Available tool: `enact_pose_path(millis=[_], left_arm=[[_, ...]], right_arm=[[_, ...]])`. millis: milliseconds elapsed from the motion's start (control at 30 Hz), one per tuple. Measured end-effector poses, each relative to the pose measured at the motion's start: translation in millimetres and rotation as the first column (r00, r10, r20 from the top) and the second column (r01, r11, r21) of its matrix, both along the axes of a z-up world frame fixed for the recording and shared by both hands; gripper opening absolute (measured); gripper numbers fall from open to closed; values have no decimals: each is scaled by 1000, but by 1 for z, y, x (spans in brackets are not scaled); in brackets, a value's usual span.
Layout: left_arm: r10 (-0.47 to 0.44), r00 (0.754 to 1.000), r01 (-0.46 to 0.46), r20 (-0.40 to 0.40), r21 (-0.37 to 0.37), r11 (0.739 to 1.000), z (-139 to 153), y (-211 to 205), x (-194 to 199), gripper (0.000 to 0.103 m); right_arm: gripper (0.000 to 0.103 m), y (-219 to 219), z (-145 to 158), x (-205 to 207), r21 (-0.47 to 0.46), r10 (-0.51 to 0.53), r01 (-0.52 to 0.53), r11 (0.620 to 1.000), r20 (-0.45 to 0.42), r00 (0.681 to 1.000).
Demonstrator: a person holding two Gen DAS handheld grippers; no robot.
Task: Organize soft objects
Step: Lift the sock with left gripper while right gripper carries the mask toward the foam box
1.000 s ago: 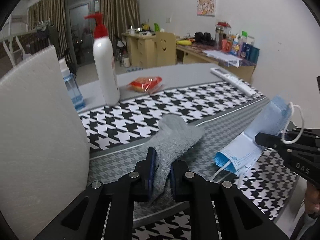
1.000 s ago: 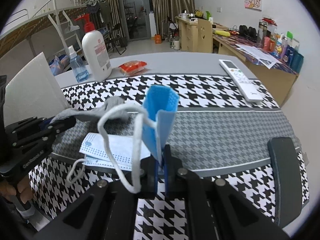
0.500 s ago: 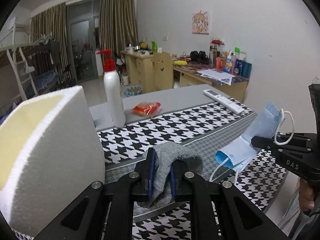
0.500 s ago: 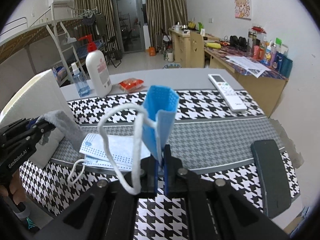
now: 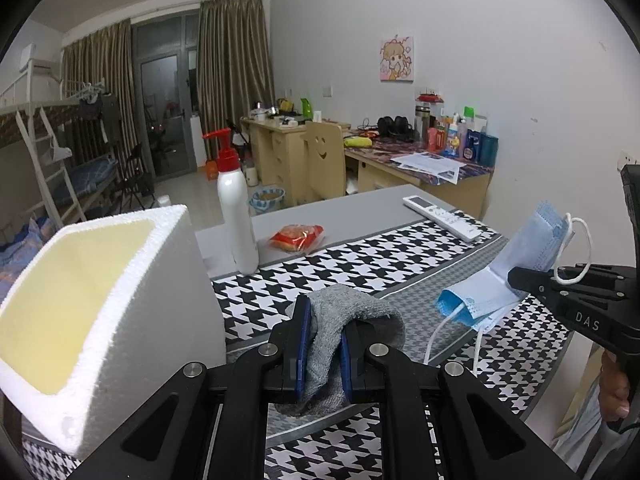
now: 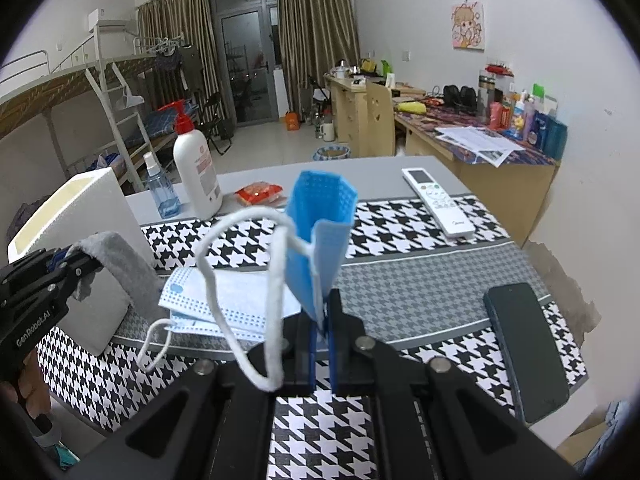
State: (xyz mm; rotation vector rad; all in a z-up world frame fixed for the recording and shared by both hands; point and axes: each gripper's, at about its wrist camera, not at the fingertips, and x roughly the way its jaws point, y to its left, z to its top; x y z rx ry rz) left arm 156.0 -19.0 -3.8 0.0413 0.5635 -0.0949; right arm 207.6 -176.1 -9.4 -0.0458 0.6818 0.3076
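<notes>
In the left wrist view, my left gripper is shut on a grey sock, which droops over its fingers above the houndstooth cloth. A white foam box with an open top stands just to its left. My right gripper is shut on a folded blue face mask, whose white ear loop hangs loose. Paler mask sheets spread below it; whether they hang from the grip or rest on the cloth I cannot tell. Each wrist view shows the other gripper: right, left.
At the back of the table stand a white pump bottle, a red snack packet, a white remote and a small spray bottle. A dark phone lies front right. A hand holds the right gripper.
Both grippers have risen and drawn back with their loads. The sock has come up off the cloth and now droops from the left fingers. The foam box's open top has come into view.
</notes>
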Motion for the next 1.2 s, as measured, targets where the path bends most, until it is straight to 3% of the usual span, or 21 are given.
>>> enact_pose_path(millis=[767,1200], left_arm=[[-27,993,26,113,10,1000,46,3,-18,14],[2,986,-2,170,2,1000,71,18,-24,14]], right_arm=[[7,5,36,-15,26,16,-19,999,116,993],[7,12,56,-21,50,42,-52,997,171,984]])
